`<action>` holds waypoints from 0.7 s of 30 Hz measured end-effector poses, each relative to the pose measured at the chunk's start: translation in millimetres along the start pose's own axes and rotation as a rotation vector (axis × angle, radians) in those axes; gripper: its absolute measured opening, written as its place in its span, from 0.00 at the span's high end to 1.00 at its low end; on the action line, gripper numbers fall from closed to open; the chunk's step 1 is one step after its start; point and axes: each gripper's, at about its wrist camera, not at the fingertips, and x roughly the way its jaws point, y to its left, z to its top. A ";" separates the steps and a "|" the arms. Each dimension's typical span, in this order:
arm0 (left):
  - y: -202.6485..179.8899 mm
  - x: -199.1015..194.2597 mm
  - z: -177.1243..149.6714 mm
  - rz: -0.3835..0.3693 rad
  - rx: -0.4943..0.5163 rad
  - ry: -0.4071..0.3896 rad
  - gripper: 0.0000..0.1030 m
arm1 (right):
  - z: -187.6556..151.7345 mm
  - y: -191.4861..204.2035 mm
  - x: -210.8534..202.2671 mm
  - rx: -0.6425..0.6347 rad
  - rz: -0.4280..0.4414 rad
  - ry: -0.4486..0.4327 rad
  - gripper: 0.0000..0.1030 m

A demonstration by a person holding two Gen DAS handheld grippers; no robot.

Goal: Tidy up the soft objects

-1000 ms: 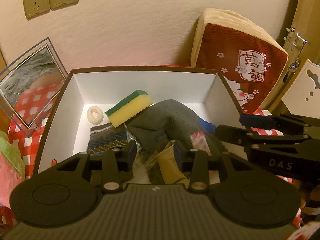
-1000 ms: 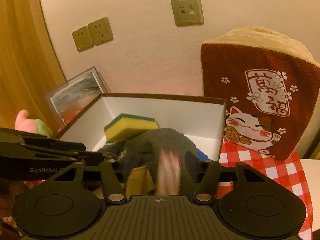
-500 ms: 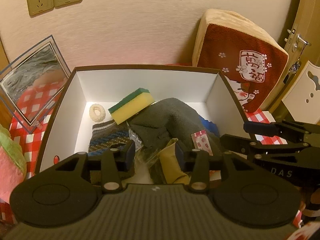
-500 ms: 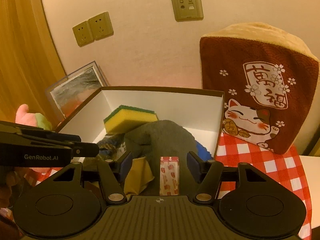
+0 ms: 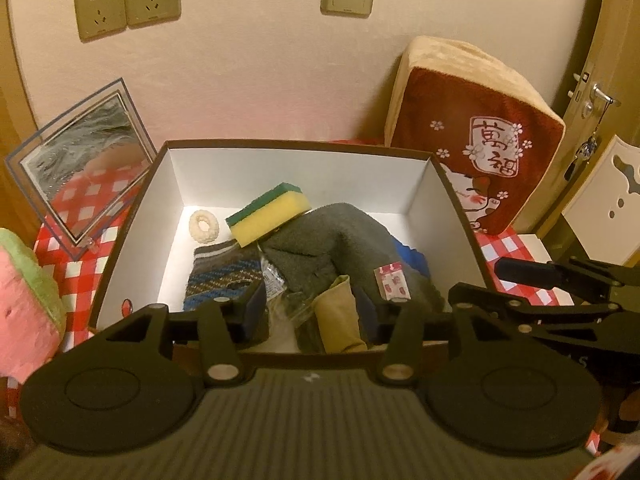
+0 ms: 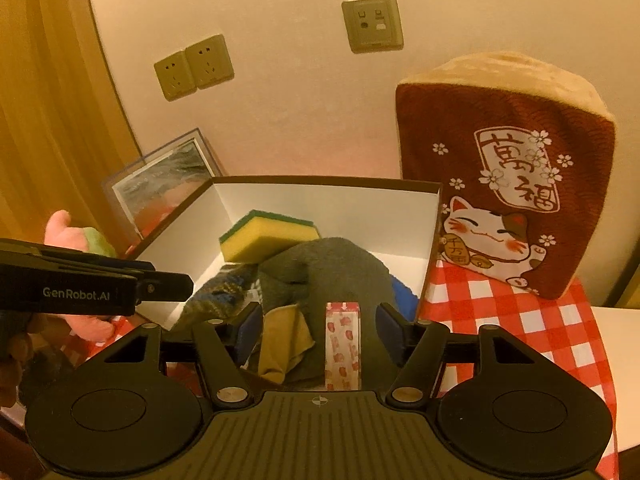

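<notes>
Both grippers are matte black: left gripper (image 5: 316, 314) has 2 round discs, silver screws; right gripper (image 6: 318, 326) blue-faced pads.

You've got a yellow sponge with a green scrub top (image 5: 269, 213), a plain grey fleece cloth (image 5: 340, 248), a blue-and-brown striped knit sock (image 5: 220, 276), and red-white checked cloth on the tabletop (image 6: 500, 320).

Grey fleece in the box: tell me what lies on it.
On the grey fleece rest a yellow-green sponge and a small red-patterned packet; whatever lies beneath is covered.
</notes>
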 end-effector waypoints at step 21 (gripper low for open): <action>-26.0 -102.8 -47.1 0.120 -0.069 -0.117 0.33 | -27.0 8.0 -75.1 -0.024 0.074 -0.028 0.36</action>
